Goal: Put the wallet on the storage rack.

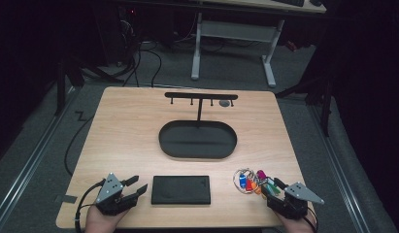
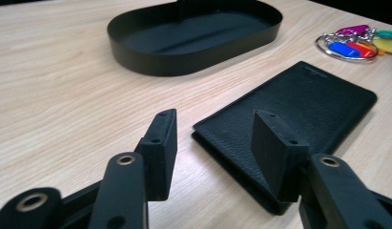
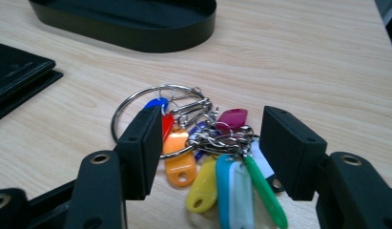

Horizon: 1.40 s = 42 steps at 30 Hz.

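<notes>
A bunch of coloured key tags on a metal ring (image 1: 252,180) lies on the wooden table (image 1: 124,126) at the front right. My right gripper (image 1: 274,188) sits low just behind it. In the right gripper view its jaws (image 3: 210,129) stand open on either side of the key tags (image 3: 217,157), with the pads clear of them. A flat black leather wallet (image 1: 180,190) lies at the front centre. My left gripper (image 1: 137,185) is open to the left of it, and in the left gripper view (image 2: 215,124) it points at the near corner of the wallet (image 2: 303,95).
A black oval tray (image 1: 168,145) sits mid-table, with a T-shaped hook stand (image 1: 201,97) rising from its far side. A small grey round object (image 1: 225,103) lies beside the stand's right end. White desk legs (image 1: 196,53) and cables are on the floor beyond the table.
</notes>
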Tool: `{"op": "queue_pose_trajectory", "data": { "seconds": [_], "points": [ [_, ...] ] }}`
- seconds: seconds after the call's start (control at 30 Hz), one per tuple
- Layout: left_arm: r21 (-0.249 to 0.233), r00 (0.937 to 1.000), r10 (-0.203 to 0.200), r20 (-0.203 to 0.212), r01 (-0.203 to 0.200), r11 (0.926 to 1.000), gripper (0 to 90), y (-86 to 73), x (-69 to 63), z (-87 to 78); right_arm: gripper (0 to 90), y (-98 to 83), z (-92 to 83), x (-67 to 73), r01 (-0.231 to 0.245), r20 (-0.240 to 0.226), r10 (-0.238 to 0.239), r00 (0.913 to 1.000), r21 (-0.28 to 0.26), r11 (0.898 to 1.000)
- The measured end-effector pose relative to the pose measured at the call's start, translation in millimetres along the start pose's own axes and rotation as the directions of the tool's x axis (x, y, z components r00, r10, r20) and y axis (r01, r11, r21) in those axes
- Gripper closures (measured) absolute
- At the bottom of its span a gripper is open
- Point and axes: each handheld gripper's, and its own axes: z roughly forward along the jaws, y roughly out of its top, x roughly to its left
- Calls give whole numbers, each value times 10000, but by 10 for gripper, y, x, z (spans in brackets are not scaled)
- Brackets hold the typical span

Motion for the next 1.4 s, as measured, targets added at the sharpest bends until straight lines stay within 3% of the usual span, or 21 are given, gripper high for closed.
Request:
{"op": "queue_pose_trajectory", "data": {
  "seconds": [0.27, 0.4, 0.6, 0.73, 0.83, 0.87, 0.9, 0.93, 1.03, 1.07, 1.1, 1.13, 1.17, 1.33, 1.4],
  "points": [
    [306, 9994, 216, 259, -224, 9993, 533, 14, -81, 115, 405, -50, -10, -53, 243, 121, -244, 9996, 39, 9997],
    [520, 9980, 492, 400, -512, 9973, 559, 3, -133, 129, 406, -60, -28, -92, -42, 101, 42, 9999, 24, 10000],
    [623, 9965, 614, 567, -649, 9959, 571, 2, -199, 122, 406, -39, -4, -90, -22, -20, 22, 10000, -4, 10000],
    [772, 9927, 813, 887, -882, 9931, 606, 6, -291, 165, 404, -45, 34, -107, -128, -223, 131, 9997, 144, 9998],
    [1135, 9803, 1263, 1515, -1442, 9830, 646, 20, -512, 271, 403, -41, 42, -116, -191, -265, 194, 9995, 131, 9997],
    [1135, 9803, 1263, 1515, -1442, 9830, 665, 20, -512, 271, 403, -41, 42, -116, -191, -265, 194, 9995, 131, 9997],
    [1312, 9701, 1596, 1828, -1849, 9740, 684, 33, -652, 329, 404, -39, 45, -114, -245, -321, 249, 9992, 136, 9996],
    [1312, 9701, 1596, 1828, -1849, 9740, 703, 33, -652, 329, 404, -39, 45, -114, -245, -321, 249, 9992, 136, 9996],
    [1651, 9455, 2091, 2495, -2543, 9529, 750, 69, -987, 510, 404, -45, 59, -107, -181, -447, 192, 9988, 228, 9996],
    [1651, 9455, 2091, 2495, -2543, 9529, 751, 69, -987, 510, 404, -45, 59, -107, -181, -447, 192, 9988, 228, 9996],
    [1765, 9364, 2240, 2702, -2769, 9446, 752, 76, -1087, 605, 404, -42, 58, -107, -175, -462, 184, 9988, 196, 9997],
    [1765, 9364, 2240, 2702, -2769, 9446, 759, 76, -1087, 605, 404, -42, 58, -107, -175, -462, 184, 9988, 196, 9997],
    [1966, 9354, 2311, 2677, -2878, 9373, 768, 85, -1122, 687, 404, -40, 48, -106, -289, -465, 296, 9985, 176, 9994],
    [2277, 9393, 2541, 2304, -3059, 9244, 801, 125, -1119, 850, 404, -52, 45, -131, -443, -523, 451, 9976, 162, 9989],
    [2353, 9488, 2542, 1877, -2946, 9262, 800, 155, -1080, 884, 405, -57, 43, -138, -532, -549, 541, 9970, 177, 9984]
  ]
}}
